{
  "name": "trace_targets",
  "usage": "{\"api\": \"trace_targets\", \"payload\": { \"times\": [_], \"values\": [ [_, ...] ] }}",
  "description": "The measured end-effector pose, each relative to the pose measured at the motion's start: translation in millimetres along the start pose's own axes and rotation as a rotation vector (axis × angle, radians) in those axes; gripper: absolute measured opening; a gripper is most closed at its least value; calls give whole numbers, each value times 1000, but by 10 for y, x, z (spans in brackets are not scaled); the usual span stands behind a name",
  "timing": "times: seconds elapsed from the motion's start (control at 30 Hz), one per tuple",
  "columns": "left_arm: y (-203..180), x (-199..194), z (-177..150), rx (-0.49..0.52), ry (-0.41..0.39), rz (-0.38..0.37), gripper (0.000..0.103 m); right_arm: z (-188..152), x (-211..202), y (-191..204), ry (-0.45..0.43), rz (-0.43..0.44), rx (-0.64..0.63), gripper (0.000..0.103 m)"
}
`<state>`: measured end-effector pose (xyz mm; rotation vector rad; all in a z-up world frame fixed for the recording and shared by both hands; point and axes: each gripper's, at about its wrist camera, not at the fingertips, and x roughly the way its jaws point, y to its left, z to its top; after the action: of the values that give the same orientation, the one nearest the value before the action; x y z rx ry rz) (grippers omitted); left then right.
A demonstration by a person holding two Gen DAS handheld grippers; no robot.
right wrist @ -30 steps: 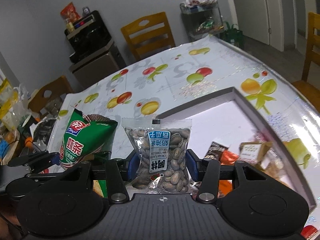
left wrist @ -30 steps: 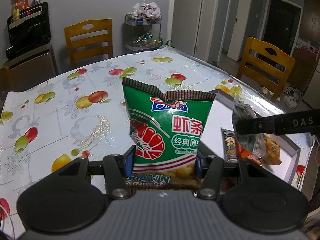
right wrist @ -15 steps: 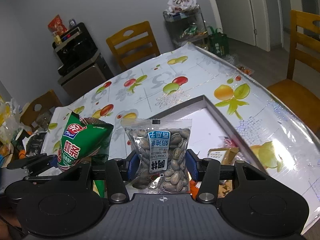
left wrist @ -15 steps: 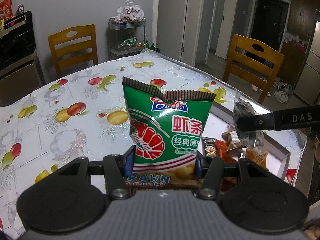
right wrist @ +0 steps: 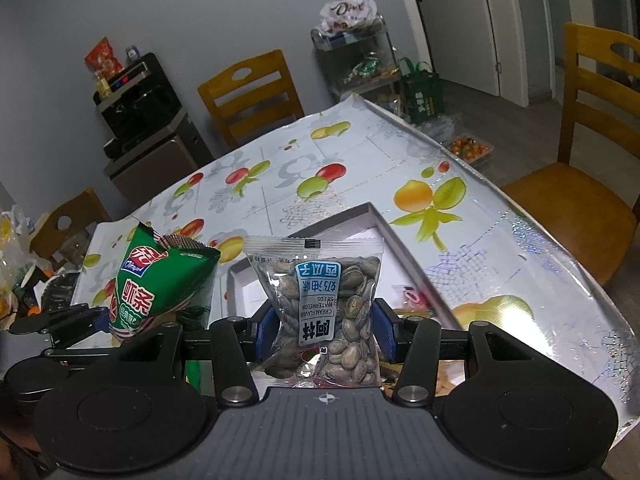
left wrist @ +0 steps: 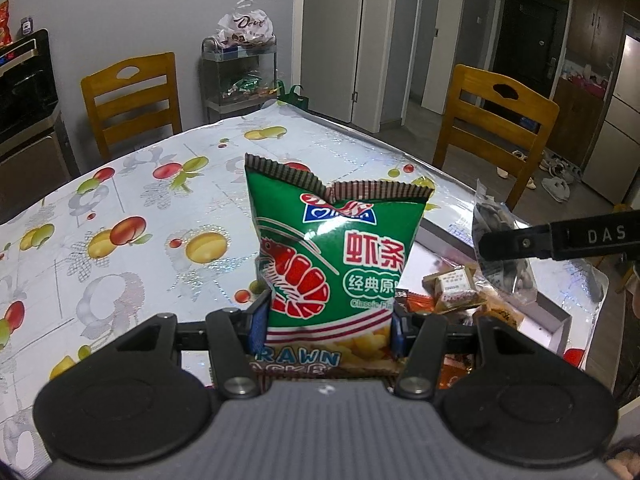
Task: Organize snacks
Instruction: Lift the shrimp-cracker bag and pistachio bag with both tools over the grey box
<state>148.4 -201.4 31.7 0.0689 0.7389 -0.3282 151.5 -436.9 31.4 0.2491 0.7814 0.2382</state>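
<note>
My left gripper is shut on a green prawn cracker bag, held upright above the table. That green prawn cracker bag also shows at the left of the right wrist view. My right gripper is shut on a clear packet of watermelon seeds, label upside down. The seed packet hangs at the right of the left wrist view, pinched by a black finger. Below both lies a shallow white box with several small snack packs in it.
The table wears a fruit-print cloth. Wooden chairs stand at the far side and the right side. A metal rack with bags and a dark appliance are beyond the table. The table edge runs close at right.
Both grippers have moved sideways along the table with their packets still held. The white box and its snack packs now sit lower and nearer under the grippers.
</note>
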Motion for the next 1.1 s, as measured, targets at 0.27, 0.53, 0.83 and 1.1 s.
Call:
{"api": "trace_targets", "payload": {
  "times": [0.27,0.53,0.83,1.1],
  "values": [
    [-194,171,43,14,28,-38,53,-35,37,-152,30,-38,-31,50],
    [-349,352,88,24,53,-70,53,-28,82,-290,51,-57,-41,50],
    [-384,626,102,1,113,-80,53,8,227,-339,102,-44,-76,51],
    [-332,799,108,-33,155,-69,54,16,409,-287,162,-36,-142,52]
  ]
}}
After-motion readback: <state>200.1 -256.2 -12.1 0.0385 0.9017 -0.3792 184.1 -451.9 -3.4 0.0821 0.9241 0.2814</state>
